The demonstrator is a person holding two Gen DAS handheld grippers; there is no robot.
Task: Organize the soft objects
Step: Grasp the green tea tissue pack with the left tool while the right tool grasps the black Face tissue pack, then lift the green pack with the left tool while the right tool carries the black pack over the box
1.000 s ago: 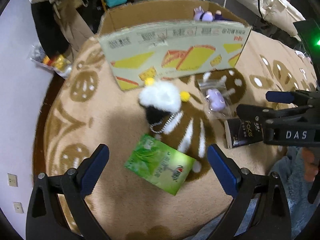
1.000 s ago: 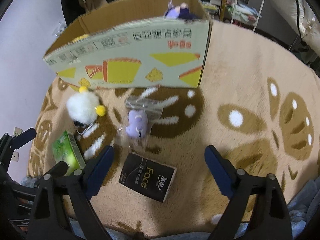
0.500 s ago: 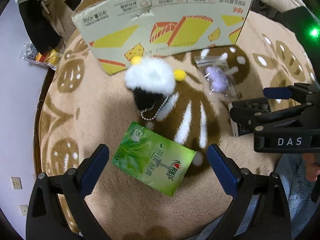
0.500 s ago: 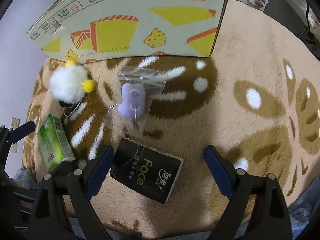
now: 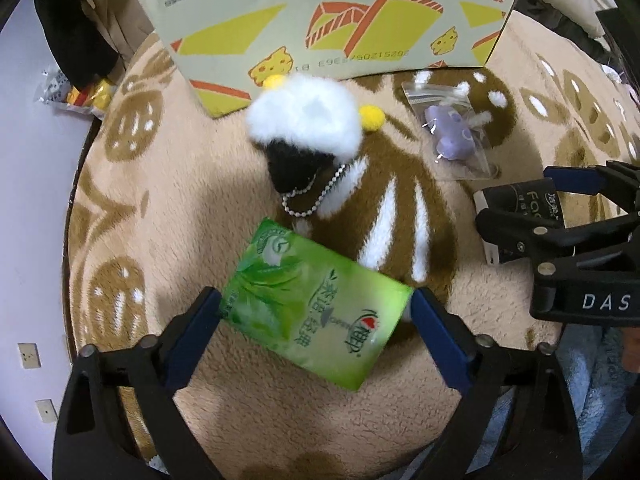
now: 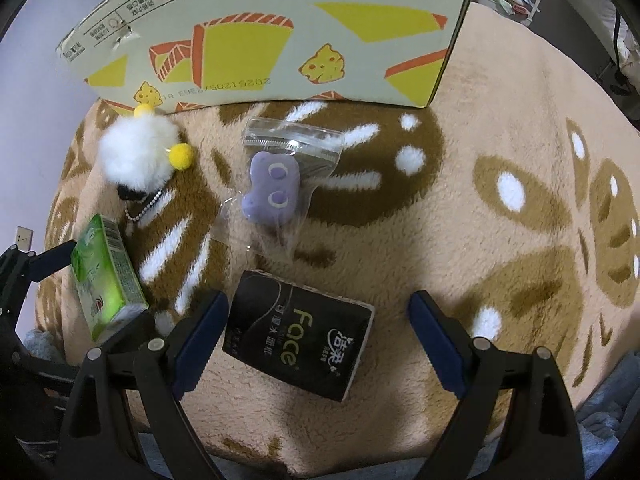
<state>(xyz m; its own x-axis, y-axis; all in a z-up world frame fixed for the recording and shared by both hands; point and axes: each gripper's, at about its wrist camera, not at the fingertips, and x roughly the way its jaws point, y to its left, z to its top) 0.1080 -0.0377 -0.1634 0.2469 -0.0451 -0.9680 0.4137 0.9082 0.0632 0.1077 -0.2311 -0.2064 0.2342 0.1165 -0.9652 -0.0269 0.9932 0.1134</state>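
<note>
A green tissue pack (image 5: 312, 300) lies on the patterned rug (image 5: 160, 200). My left gripper (image 5: 314, 300) points down over it, its jaws closing, and the blue pads stand right at the pack's two end corners without squeezing it. A black "Face" tissue pack (image 6: 300, 336) lies between the wide-apart fingers of my open right gripper (image 6: 316, 308), with a clear gap at the right pad. Further off lie a white fluffy plush (image 5: 304, 128) with yellow pompoms and a bead chain, and a purple toy (image 6: 272, 188) in a clear zip bag.
A large cardboard box (image 6: 280, 32) printed with cheese pictures stands on the rug behind the objects. Snack packets (image 5: 80, 94) and dark clothing (image 5: 80, 40) lie off the rug's left edge. Blue fabric (image 5: 592, 380) shows at the lower right.
Both grippers have sunk toward the rug, so the packs look larger. The left jaws have narrowed onto the green pack's ends. The right jaws keep the same width.
</note>
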